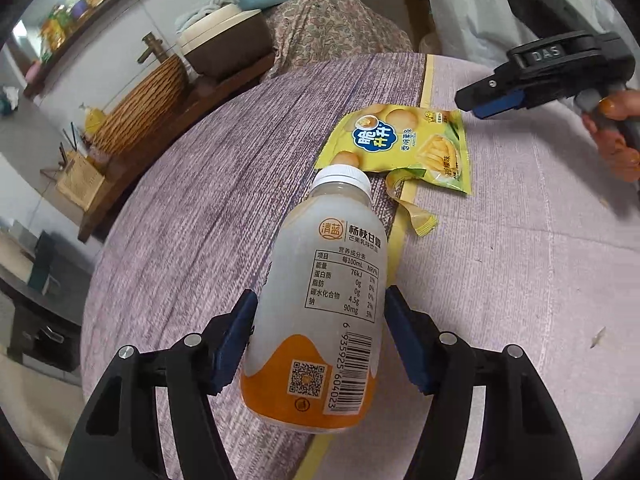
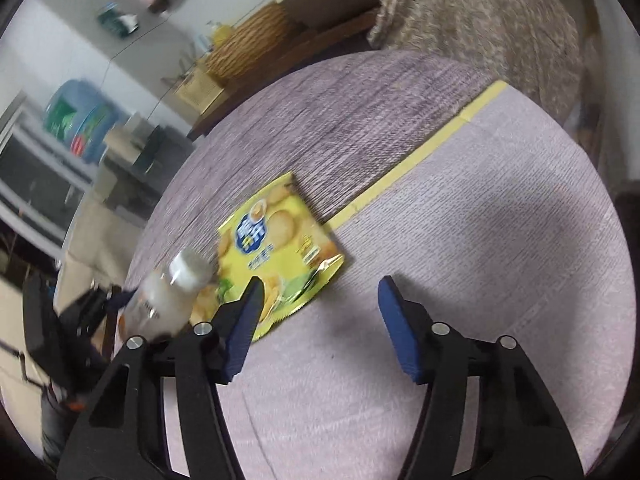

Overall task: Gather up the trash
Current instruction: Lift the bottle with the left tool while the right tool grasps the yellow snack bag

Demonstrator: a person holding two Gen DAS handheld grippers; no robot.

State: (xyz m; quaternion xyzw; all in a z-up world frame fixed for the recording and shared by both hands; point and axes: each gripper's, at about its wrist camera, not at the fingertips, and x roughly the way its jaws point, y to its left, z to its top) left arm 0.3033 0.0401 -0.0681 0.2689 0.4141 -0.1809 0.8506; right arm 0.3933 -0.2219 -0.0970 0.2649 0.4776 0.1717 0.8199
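Observation:
A cloudy plastic drink bottle (image 1: pixel 332 240) with a white cap and an orange base sits between the blue pads of my left gripper (image 1: pixel 320 292), which is shut on its lower body. In the right wrist view the bottle (image 2: pixel 176 292) is blurred at the lower left. A torn yellow snack wrapper (image 1: pixel 412 140) lies flat on the table just beyond the cap. My right gripper (image 2: pixel 321 280) hovers open over the cloth, its left fingertip over the wrapper (image 2: pixel 276 232) edge and nothing between the pads. It also shows at the upper right of the left wrist view, the right gripper (image 1: pixel 472 106) held by a hand.
The round table (image 1: pixel 200 200) has a purple cloth with a yellow strip (image 2: pixel 420 152) across it. Behind it stand a floral-covered seat (image 1: pixel 336 36), a wicker basket (image 1: pixel 144 108) and a brown pot (image 1: pixel 224 44) on a low bench. A small crumb (image 1: pixel 598 338) lies at the right.

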